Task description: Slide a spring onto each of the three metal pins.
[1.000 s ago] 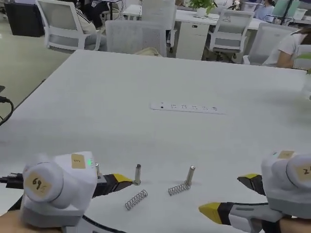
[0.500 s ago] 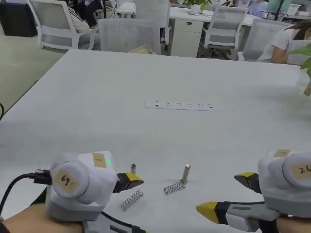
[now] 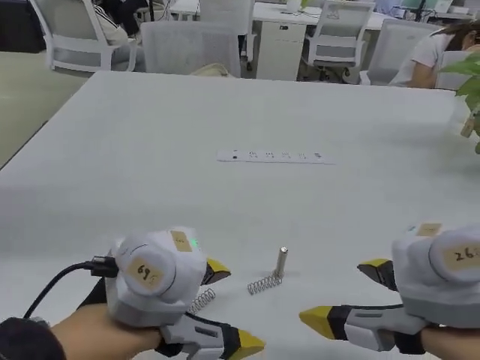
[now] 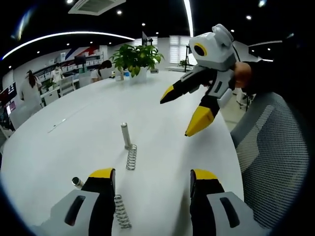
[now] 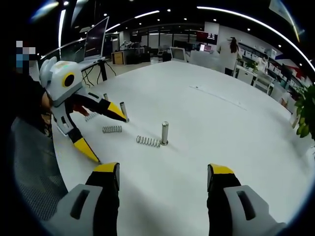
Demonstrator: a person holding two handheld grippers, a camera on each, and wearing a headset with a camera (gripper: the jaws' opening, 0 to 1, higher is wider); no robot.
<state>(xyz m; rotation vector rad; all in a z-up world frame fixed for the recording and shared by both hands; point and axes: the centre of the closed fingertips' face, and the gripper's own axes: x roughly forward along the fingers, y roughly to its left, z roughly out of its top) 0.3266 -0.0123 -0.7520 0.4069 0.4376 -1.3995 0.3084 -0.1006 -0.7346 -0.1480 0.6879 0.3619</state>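
Three pins upright on white table point(image 3: 225, 97), no spring on any yet: near pin point(image 5: 164, 132), middle pin point(image 5: 123, 110), far pin point(image 5: 105, 97). First spring point(image 5: 147, 141) lies flat, end touching near pin's base; second spring point(image 5: 112, 129) just beside middle pin. Left gripper point(image 3: 241, 309) and right gripper point(image 3: 341, 292) both spread wide, empty, above table. Springs likely light, thin-wired, prone to roll or flick away; pinch gently mid-coil, leave one end free for pin top. Pins look freestanding, may tip
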